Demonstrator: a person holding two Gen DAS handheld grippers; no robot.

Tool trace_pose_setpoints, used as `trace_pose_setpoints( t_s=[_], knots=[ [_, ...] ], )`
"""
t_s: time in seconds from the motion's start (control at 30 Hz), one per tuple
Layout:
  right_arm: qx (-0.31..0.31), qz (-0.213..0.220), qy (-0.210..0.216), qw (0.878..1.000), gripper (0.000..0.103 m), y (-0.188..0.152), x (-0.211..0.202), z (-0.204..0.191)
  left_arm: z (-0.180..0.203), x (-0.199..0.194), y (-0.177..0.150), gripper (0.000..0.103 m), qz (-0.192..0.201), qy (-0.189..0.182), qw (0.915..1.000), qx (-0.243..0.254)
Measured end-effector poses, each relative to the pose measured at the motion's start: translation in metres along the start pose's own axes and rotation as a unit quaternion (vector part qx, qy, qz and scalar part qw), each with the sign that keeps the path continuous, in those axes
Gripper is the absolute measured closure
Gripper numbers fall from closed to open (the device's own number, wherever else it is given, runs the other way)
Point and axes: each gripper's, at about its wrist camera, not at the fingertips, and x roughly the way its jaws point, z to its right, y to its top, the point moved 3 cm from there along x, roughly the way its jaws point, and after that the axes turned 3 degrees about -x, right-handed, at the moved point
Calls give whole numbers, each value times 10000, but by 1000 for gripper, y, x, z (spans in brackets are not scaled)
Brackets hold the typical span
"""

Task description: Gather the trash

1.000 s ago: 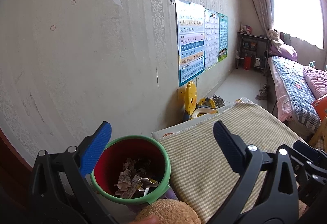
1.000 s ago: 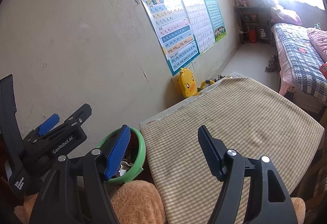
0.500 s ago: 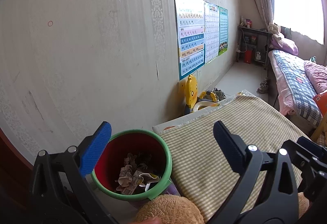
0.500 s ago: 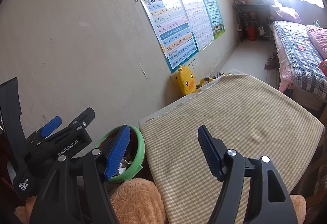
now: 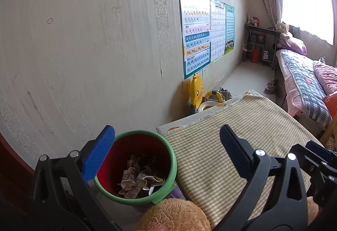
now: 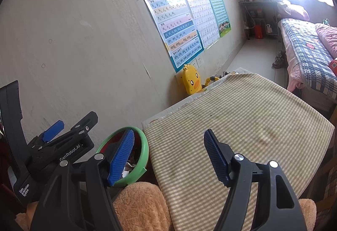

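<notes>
Trash bin (image 5: 168, 159) upright, mouth up, probably paper scraps (image 5: 134, 182) inside

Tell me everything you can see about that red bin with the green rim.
The bin is a round, upright, open-topped container that looks plastic: red inside, with a light green rim carrying a small tab at its near edge. It stands beside the checked cloth, close to the wall. Crumpled paper and wrappers lie at its bottom. A tan plush item overlaps its near side in view. Neither open tool touches it.
</notes>
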Motion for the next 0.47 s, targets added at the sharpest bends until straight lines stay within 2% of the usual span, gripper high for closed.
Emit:
trace_pose_setpoints(
  t_s=[0.17,0.3,0.4,0.47],
  knots=[
    [117,-169,10,9998,34,-4,9,6,3,1,-3,5,60,-61,9999,78],
    [360,-490,-74,9981,32,-13,25,29,7,7,-7,5,-161,-230,9996,104],
    [646,-766,-490,9938,32,-24,42,72,9,17,-13,5,-471,-513,9976,38],
    [944,-862,-1034,9864,32,-32,53,121,9,24,-20,5,-671,-590,9960,29]
  ],
)
